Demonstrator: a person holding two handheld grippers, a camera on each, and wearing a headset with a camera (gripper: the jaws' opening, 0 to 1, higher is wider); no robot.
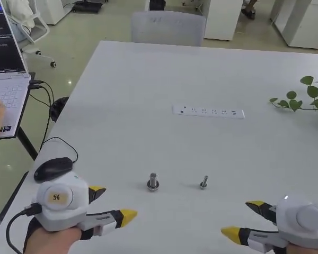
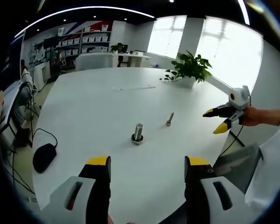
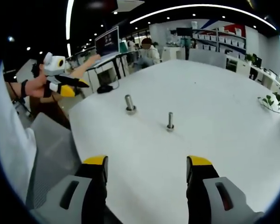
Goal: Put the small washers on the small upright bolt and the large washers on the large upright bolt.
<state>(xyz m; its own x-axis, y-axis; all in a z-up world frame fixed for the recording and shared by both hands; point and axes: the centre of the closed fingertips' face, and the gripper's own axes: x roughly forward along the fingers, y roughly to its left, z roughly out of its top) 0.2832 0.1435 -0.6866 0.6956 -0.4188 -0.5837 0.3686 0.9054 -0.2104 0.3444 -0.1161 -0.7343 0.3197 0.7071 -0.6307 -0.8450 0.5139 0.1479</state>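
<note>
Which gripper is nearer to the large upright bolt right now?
Left. The left gripper is just left of the large bolt, toward the person; the right gripper is off to its right, past the small bolt.

On the white table [image 1: 148,90] lay a power strip [image 1: 208,111] centrally, a black mouse [image 1: 53,169] at left, a leafy plant [image 1: 307,95] at right.

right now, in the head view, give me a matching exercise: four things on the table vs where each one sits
1 large bolt
2 small bolt
3 power strip
4 mouse

a far middle of the table
b left edge, beside the left gripper
c upright, left one of the pair
d upright, right one of the pair

Pairs: 1-c, 2-d, 3-a, 4-b
</note>
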